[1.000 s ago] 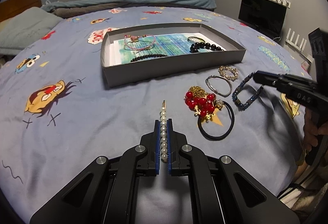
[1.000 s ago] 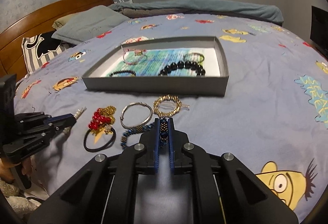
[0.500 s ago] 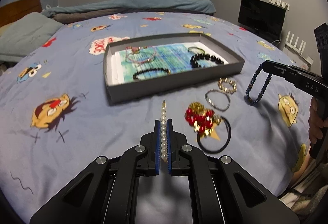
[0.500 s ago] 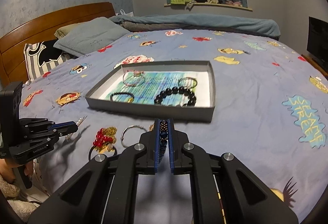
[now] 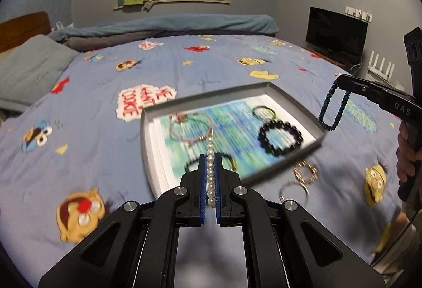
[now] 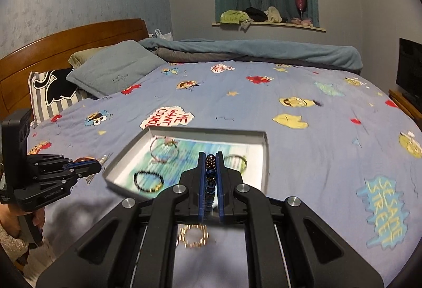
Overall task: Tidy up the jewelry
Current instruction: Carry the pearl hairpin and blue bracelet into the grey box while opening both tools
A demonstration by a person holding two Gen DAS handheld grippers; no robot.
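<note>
While above the grey tray (image 5: 292, 101), left claw (image 5: 210, 156) clamped on pearl strand (image 5: 209, 156), right claw (image 6: 211, 156) on blue bead bracelet (image 5: 333, 108).

One grey tray (image 5: 147, 145). Four bracelets inside it. One pearl strand (image 5: 210, 172) and one blue beaded bracelet (image 5: 332, 108) held aloft. Two metal bracelets on the bedspread (image 5: 92, 93).

A bed (image 6: 303, 135) with a cartoon-print blue cover carries a grey tray (image 5: 298, 106), loose bracelets (image 5: 303, 172), pillows (image 6: 116, 72).

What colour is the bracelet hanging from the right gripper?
Dark blue beads; the bracelet shows best in the left wrist view.
</note>
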